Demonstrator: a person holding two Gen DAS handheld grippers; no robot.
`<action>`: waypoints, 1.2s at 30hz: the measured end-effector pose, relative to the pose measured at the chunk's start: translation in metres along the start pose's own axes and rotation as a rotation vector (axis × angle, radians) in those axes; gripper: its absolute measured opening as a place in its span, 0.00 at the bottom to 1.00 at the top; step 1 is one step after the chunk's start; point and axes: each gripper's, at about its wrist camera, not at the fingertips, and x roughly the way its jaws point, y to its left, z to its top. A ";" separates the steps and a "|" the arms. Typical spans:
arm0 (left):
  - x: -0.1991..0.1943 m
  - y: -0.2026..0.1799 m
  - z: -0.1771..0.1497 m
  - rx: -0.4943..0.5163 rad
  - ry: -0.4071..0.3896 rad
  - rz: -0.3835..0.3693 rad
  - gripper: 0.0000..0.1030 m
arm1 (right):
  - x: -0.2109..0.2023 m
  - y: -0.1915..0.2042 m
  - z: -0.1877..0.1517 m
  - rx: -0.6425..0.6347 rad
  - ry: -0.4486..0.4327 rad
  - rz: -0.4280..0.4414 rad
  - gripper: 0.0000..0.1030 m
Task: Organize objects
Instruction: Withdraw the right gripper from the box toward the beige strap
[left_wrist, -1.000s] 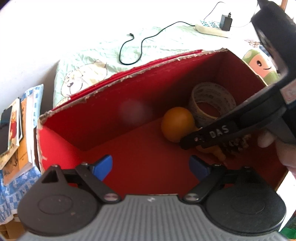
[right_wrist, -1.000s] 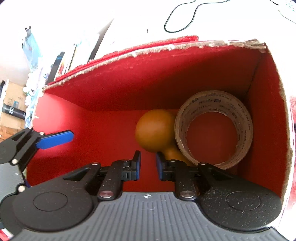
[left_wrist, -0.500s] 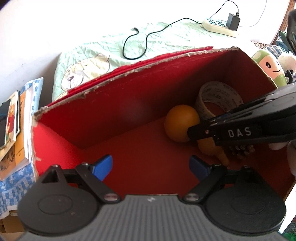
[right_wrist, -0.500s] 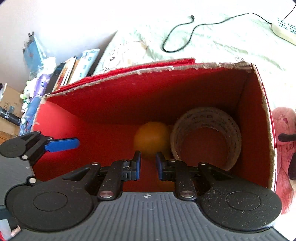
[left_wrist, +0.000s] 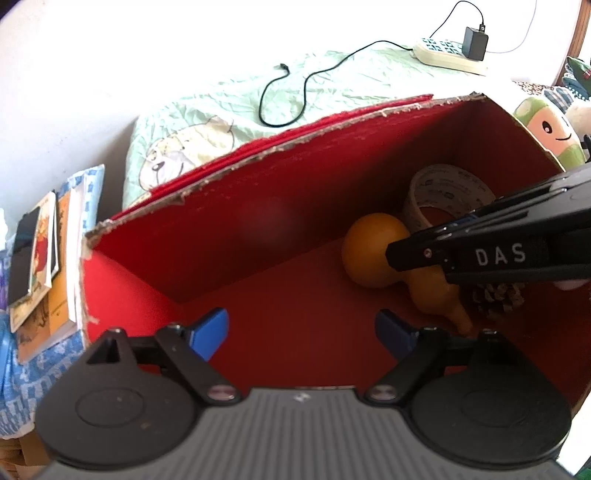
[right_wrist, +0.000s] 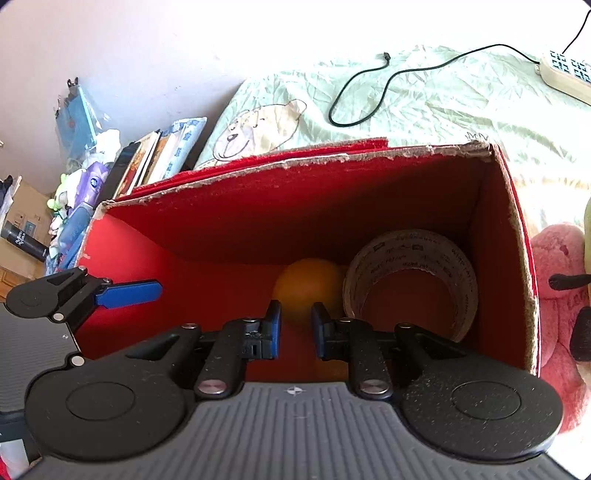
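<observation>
The red box (right_wrist: 495, 236) is seen on the bed (right_wrist: 424, 107), with an orange gourd (left_wrist: 373, 251), a tape roll (right_wrist: 410, 273) and a pine cone (left_wrist: 496, 299) gathered at its right end. The left gripper (left_wrist: 301, 330) is held over the box's near edge with jaws spread wide and empty. The right gripper (right_wrist: 295, 330) is poised above the gourd, jaws narrowed to a small gap, nothing gripped.

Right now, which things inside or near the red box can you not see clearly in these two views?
- Pine cone: left wrist view, upper part hidden by the right gripper.
- Orange gourd: right wrist view, blurred, its lower bulb behind the gripper fingers.
- Tape roll: printing too small to read.
- Pink plush toy: cut off by the frame edge.
- Red box: near wall hidden in both views.
</observation>
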 end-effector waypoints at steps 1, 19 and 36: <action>-0.001 -0.001 0.000 0.004 -0.006 0.009 0.84 | 0.000 0.000 0.000 -0.001 -0.005 0.005 0.20; -0.049 -0.009 -0.006 -0.100 -0.033 0.144 0.87 | -0.039 0.012 -0.018 -0.017 -0.189 -0.008 0.27; -0.121 -0.043 -0.044 -0.254 -0.119 0.190 0.93 | -0.110 0.021 -0.066 -0.073 -0.373 0.098 0.38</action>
